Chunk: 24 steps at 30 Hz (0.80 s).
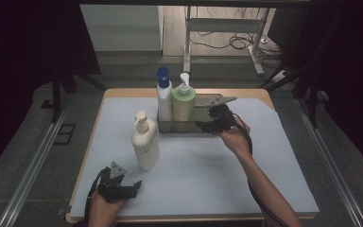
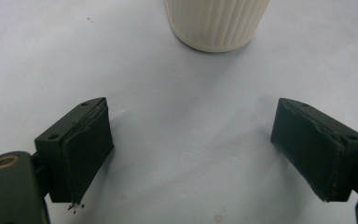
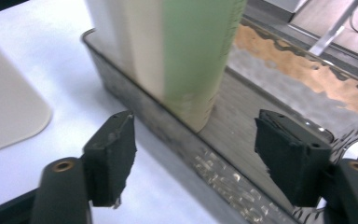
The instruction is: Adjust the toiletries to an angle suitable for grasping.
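The left gripper [image 1: 123,185] rests low on the white mat [image 1: 264,179] near the table's front edge, jaws wide apart with nothing between them, the cream pump bottle [image 1: 145,144] standing just ahead. The right gripper [image 1: 207,124] hangs at the front wall of the metal tray [image 1: 182,126], jaws apart and empty, facing the green pump bottle [image 1: 183,101] that stands in the tray beside the white bottle with a blue pump [image 1: 164,97].

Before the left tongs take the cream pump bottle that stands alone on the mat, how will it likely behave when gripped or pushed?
The cream pump bottle is tall on a small base, so a high push may tip it. Its ribbed wall, seen in the left gripper view, may help the pads hold. It looks like stiff plastic; how full it is cannot be told. The left tongs stand open, apart from it.
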Available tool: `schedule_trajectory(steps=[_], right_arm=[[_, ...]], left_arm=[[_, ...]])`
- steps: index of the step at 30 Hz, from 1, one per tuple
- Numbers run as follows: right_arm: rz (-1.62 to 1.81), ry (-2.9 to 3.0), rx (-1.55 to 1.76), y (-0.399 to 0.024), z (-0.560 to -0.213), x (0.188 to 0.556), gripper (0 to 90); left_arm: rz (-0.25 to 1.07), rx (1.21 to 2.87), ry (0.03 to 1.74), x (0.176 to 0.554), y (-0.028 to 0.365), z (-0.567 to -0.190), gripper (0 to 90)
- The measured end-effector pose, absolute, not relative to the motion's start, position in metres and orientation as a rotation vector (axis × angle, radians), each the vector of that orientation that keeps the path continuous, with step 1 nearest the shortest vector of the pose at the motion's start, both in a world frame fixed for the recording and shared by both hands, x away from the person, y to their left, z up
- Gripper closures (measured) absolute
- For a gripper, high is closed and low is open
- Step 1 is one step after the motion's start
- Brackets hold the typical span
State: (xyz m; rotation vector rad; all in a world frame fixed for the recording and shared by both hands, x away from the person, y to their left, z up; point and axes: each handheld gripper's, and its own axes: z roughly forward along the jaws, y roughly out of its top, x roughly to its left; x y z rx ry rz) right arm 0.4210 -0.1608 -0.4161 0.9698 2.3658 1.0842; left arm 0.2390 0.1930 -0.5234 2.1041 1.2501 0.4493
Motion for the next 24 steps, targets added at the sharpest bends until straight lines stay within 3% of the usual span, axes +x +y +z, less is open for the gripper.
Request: schedule_trajectory(steps=[9, 11, 24], right_arm=[[1.121, 2.39, 0.921, -0.17, -0.41, 0.398, 18.2], [1.11, 2.388, 0.921, -0.174, -0.409, 0.39, 12.7], [1.105, 2.408, 0.9, -0.203, -0.41, 0.353, 6.6]], left_arm=[[0.449, 2.104, 1.251, 0.239, 0.193, -0.523, 11.9], [0.449, 2.104, 1.251, 0.239, 0.193, -0.523, 11.9], [0.447, 2.105, 1.248, 0.239, 0.193, -0.523, 11.9]])
